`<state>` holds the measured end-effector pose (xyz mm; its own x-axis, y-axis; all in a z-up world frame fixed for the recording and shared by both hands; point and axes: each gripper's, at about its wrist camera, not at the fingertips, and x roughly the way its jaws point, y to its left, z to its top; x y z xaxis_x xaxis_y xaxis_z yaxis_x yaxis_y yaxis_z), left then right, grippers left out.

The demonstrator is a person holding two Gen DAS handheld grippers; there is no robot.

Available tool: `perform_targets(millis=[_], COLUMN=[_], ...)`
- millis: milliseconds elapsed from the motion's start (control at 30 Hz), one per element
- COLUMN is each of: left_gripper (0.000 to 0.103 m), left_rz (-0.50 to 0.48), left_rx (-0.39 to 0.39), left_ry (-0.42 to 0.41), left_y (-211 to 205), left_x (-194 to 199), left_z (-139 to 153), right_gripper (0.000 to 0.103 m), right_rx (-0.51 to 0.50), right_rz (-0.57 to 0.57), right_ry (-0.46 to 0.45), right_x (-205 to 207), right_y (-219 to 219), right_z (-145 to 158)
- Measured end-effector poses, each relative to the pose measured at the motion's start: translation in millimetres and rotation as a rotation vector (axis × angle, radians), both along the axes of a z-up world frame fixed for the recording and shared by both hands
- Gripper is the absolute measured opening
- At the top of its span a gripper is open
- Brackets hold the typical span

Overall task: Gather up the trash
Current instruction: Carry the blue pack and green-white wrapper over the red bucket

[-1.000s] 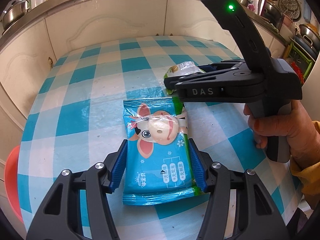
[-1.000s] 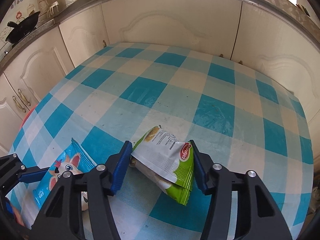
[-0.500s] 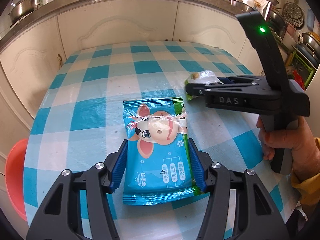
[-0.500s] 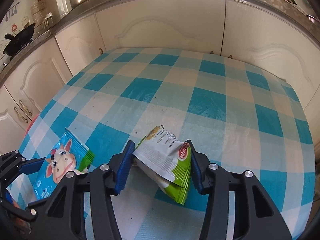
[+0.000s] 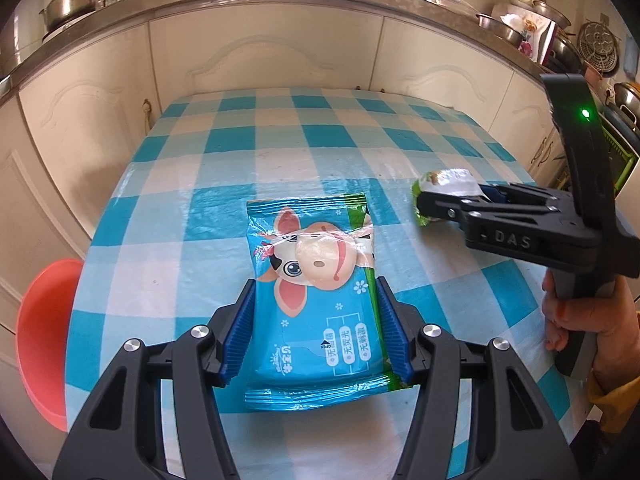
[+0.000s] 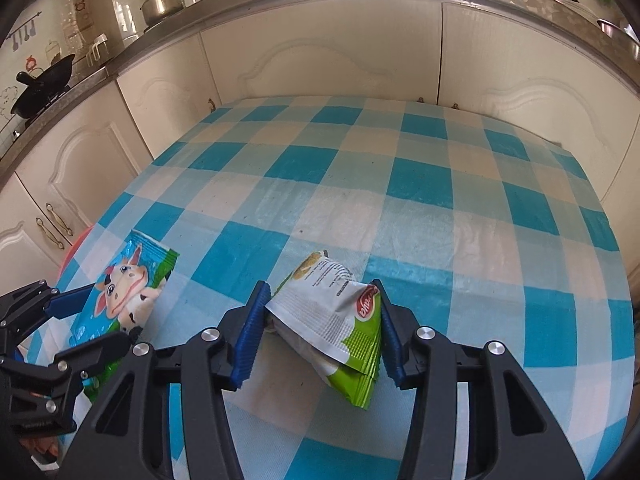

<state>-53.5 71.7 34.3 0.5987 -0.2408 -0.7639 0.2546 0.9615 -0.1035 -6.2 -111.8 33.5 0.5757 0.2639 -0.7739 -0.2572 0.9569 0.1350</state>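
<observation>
Both packets have shifted back from the table's far edge since the earlier frames, each carried along in its gripper, and the right jaws have just been closing tighter on their packet.

The blue wet-wipe packet [image 5: 316,292] with the cartoon cow sits lengthwise between the blue pads of the left gripper [image 5: 316,334], which press on its two long sides; its near seam juts out toward the camera and its far end reaches over the checked tablecloth [image 5: 280,140]. It appears lifted, though how far clear of the cloth I cannot tell. The green-and-white snack packet [image 6: 332,320] is pinched, crumpled and tilted, in the right gripper [image 6: 324,334], jaws narrowed onto it, its green end hanging toward the near edge.

As I judge it, both pieces of trash are picked up and nothing else lies on the cloth; what is left is dropping them. An orange-red basin [image 5: 44,336] stands below the table's left edge, a likely bin, well apart from both grippers.
</observation>
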Motion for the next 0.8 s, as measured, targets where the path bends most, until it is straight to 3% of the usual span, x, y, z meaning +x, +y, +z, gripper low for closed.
perform_targets(millis=[800], left_gripper=[0.058], left_rz=[0.095], left_rx=[-0.048], left_ry=[-0.001], left_y=[48.4], left_x=[-29.9], left_z=[3.7], right_gripper=[0.051], right_rx=[-0.004], right_rz=[0.038], right_ry=[-0.026], right_x=[-53.8], right_y=[26.7], right_z=[6.3])
